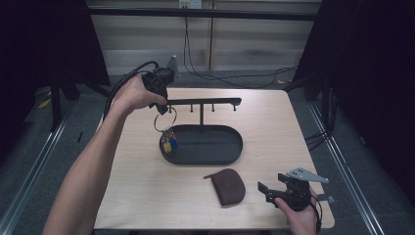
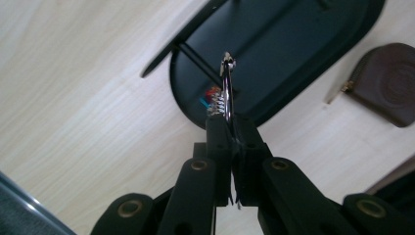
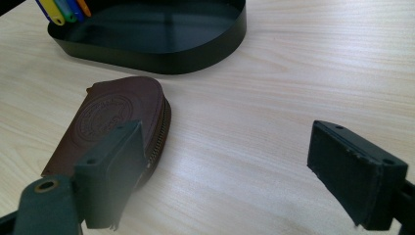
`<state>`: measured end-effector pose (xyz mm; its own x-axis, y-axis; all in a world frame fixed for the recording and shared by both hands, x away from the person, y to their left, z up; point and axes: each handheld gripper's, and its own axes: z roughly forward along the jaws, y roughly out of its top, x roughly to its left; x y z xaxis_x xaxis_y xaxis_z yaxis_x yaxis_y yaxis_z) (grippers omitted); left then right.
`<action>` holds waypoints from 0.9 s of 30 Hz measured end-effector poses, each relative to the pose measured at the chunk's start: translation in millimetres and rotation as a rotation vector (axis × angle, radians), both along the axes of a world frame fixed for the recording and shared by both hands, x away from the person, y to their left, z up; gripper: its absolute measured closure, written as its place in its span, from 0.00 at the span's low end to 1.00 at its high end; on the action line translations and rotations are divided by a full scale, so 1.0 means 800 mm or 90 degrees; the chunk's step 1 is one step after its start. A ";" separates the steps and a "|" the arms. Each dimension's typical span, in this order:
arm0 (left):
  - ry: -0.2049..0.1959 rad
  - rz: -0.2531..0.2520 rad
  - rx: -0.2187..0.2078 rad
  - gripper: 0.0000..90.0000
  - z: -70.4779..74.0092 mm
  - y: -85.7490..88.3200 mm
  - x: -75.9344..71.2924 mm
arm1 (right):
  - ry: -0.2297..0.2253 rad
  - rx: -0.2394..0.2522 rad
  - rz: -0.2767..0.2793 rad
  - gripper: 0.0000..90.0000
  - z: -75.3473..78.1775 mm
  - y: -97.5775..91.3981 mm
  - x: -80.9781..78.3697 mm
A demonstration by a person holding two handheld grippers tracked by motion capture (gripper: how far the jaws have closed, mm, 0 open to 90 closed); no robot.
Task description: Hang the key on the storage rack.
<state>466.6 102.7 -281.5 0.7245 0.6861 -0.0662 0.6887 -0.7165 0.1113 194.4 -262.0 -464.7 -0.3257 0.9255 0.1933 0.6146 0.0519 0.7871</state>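
Note:
A metal key ring (image 1: 165,120) with coloured keys (image 1: 169,143) hangs from my left gripper (image 1: 163,108), which is shut on the ring's top near the left end of the black hook bar (image 1: 203,102). In the left gripper view the ring (image 2: 226,88) stands edge-on between the closed jaws, above the black oval tray (image 2: 293,49). A brown zip pouch (image 1: 228,185) lies flat on the table in front of the tray (image 1: 201,144). My right gripper (image 1: 272,190) rests low at the front right, open, with the pouch (image 3: 115,122) just left of its left jaw.
The hook bar stands on a post rising from the tray and carries several small pegs. The light wooden table (image 1: 269,127) ends near the right gripper at the front right. Dark curtains and cables lie beyond the far edge.

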 end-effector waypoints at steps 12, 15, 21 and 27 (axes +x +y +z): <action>-0.009 0.007 0.030 0.94 -0.013 -0.007 0.009 | 0.003 -0.002 0.004 0.16 -0.001 0.002 0.000; -0.024 0.009 0.038 0.88 -0.013 -0.007 0.007 | 0.003 -0.001 0.003 0.16 -0.001 0.001 0.000; -0.024 0.011 0.028 0.88 -0.010 -0.009 0.004 | 0.004 -0.002 0.005 0.16 -0.001 0.003 0.001; -0.030 0.027 0.021 0.78 -0.007 0.001 0.002 | 0.007 0.000 0.002 0.16 -0.001 0.001 0.001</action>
<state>467.9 103.3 -287.4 0.6970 0.7170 -0.0098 0.7126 -0.6911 0.1205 194.8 -261.0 -465.9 -0.3272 0.9242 0.1969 0.6226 0.0541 0.7806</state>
